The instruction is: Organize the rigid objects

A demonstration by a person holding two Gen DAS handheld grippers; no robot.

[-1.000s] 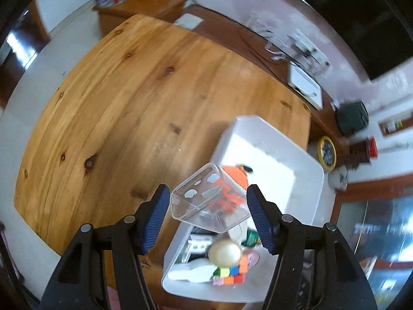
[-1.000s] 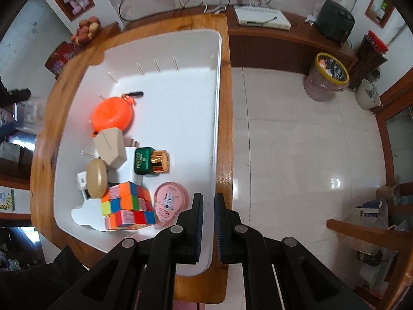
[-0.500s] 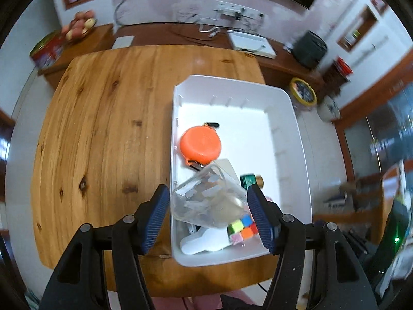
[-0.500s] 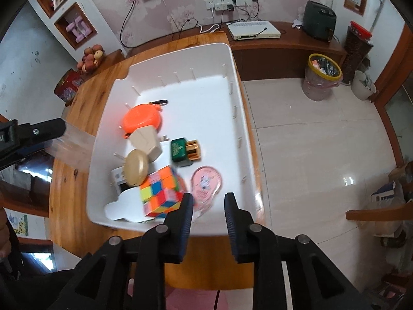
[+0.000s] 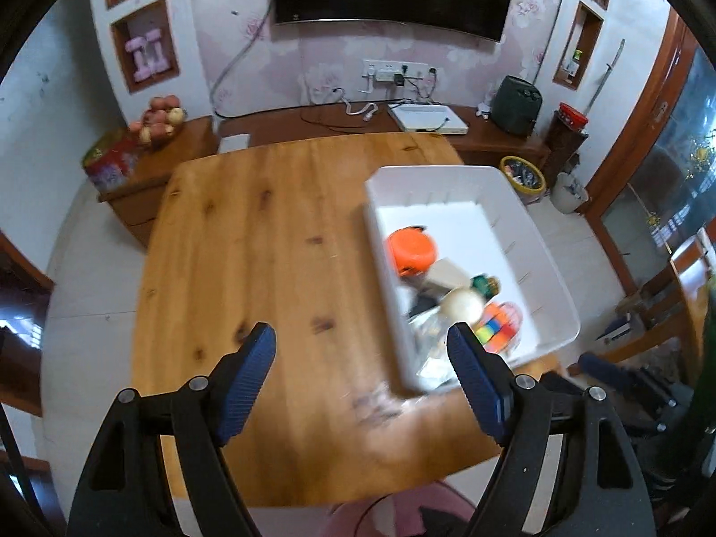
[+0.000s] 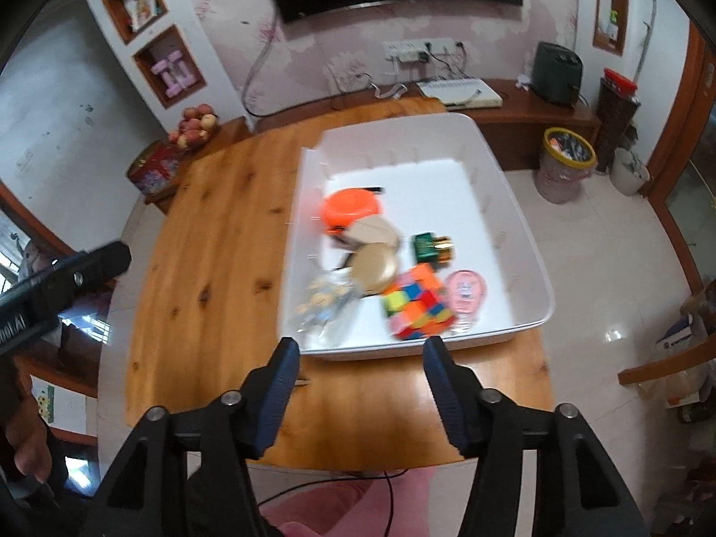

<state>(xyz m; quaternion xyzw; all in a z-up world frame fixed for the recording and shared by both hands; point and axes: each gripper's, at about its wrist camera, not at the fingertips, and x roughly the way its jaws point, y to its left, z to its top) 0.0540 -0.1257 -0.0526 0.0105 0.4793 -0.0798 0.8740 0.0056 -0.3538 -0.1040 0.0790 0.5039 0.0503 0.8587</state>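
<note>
A white bin [image 6: 514, 206] [image 5: 550, 268] sits on the wooden table [image 5: 250, 259] [image 6: 210, 277]. Inside it lie an orange round case [image 6: 353, 208], a tan box [image 6: 373, 232], a beige round lid [image 6: 373, 266], a green bottle [image 6: 432, 246], a colourful cube [image 6: 416, 306], a pink round tin [image 6: 467, 288] and the clear plastic container [image 6: 324, 304], blurred, at the bin's near left corner. My left gripper [image 5: 362, 358] is open and empty above the table, left of the bin. My right gripper [image 6: 360, 362] is open and empty over the bin's near edge.
A low wooden cabinet [image 6: 528, 107] with a white device runs along the back wall under a television. A fruit bowl [image 5: 159, 123] and red tin [image 5: 109, 161] stand on a side table. A waste bin [image 6: 566, 165] stands on the tiled floor at the right.
My left gripper let go of the clear container, which now lies in the bin, and drew back left over the table. My right gripper opened wide and pulled back from the bin.
</note>
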